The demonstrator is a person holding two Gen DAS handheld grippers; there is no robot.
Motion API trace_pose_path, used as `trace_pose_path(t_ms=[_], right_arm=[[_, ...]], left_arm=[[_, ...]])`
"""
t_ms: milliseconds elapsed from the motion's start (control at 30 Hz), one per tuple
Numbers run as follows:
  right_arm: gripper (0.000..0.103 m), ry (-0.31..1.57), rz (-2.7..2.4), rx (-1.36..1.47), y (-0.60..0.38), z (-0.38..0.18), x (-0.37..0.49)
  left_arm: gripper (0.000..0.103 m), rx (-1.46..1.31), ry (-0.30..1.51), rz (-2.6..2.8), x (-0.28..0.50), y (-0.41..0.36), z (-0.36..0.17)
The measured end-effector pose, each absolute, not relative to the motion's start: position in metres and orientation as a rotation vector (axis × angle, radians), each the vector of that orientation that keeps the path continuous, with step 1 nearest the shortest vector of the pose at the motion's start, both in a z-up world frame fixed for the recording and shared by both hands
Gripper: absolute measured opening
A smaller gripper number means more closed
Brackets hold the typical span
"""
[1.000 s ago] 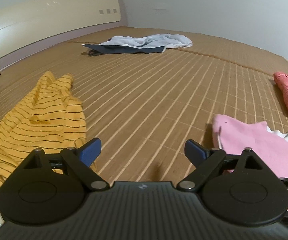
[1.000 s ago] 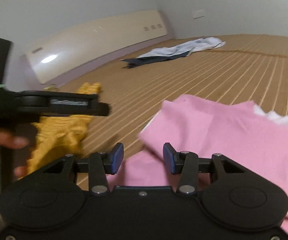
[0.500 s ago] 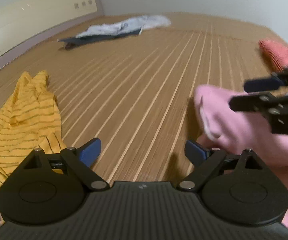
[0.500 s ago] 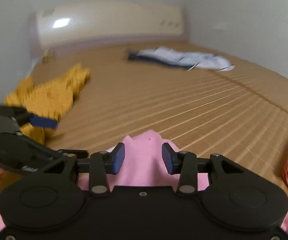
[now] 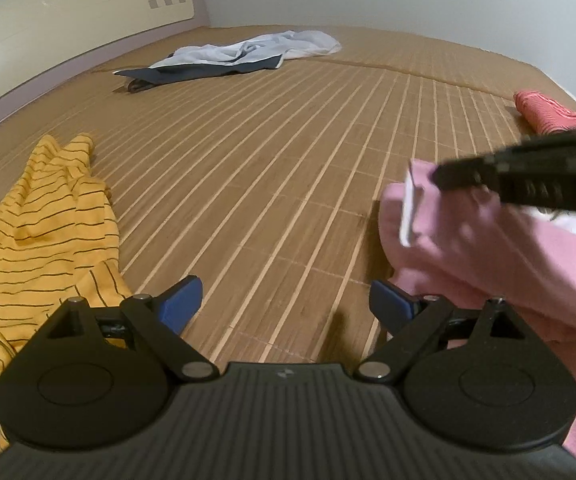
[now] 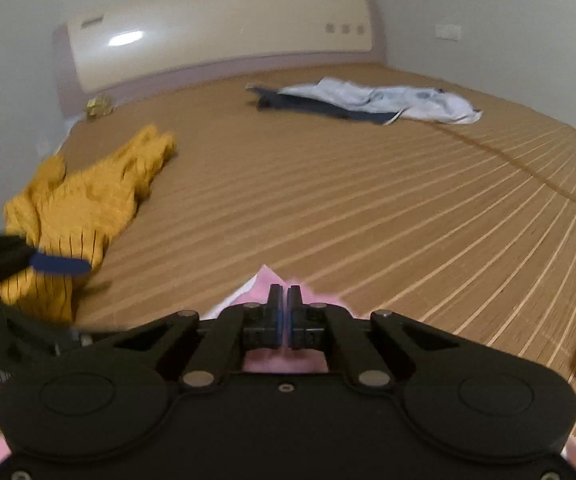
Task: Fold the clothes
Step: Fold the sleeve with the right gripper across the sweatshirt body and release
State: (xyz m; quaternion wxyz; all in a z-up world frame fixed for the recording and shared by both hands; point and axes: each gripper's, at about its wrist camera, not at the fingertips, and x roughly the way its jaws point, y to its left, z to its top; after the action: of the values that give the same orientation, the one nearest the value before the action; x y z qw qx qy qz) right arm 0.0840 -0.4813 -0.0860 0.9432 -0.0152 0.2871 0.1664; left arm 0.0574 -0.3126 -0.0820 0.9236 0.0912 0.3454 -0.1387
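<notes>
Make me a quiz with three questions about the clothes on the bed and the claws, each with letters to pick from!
1. Where does the yellow striped shirt lie in the left wrist view?
A. at the left edge of the mat
B. by the far wall
C. on top of the pink garment

2. What colour is the garment that the right claw holds?
A. yellow
B. pink
C. dark blue

3. How does the left claw stand?
A. shut on the yellow shirt
B. shut on nothing
C. open, holding nothing

Answers:
1 A: it sprawls on the bamboo mat at the left, close to the left claw.
2 B: the pink garment pokes out between the closed pads in the right wrist view.
3 C: its blue pads are wide apart with only mat between them.
</notes>
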Motion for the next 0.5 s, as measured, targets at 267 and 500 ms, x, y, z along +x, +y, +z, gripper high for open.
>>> trace_pose_path(t_ms=[267, 500], right_arm=[[0.035, 0.561, 0.219, -0.012, -0.467, -0.105, 0.075], [0.04, 0.497, -0.022, 0.239, -0.554, -0.099, -0.035]], left_arm=[[0.093, 0.204, 0.708, -0.272, 0.058, -0.312, -0.084], [0.093, 0.203, 0.659, -0.293, 0.063, -0.33, -0.087]])
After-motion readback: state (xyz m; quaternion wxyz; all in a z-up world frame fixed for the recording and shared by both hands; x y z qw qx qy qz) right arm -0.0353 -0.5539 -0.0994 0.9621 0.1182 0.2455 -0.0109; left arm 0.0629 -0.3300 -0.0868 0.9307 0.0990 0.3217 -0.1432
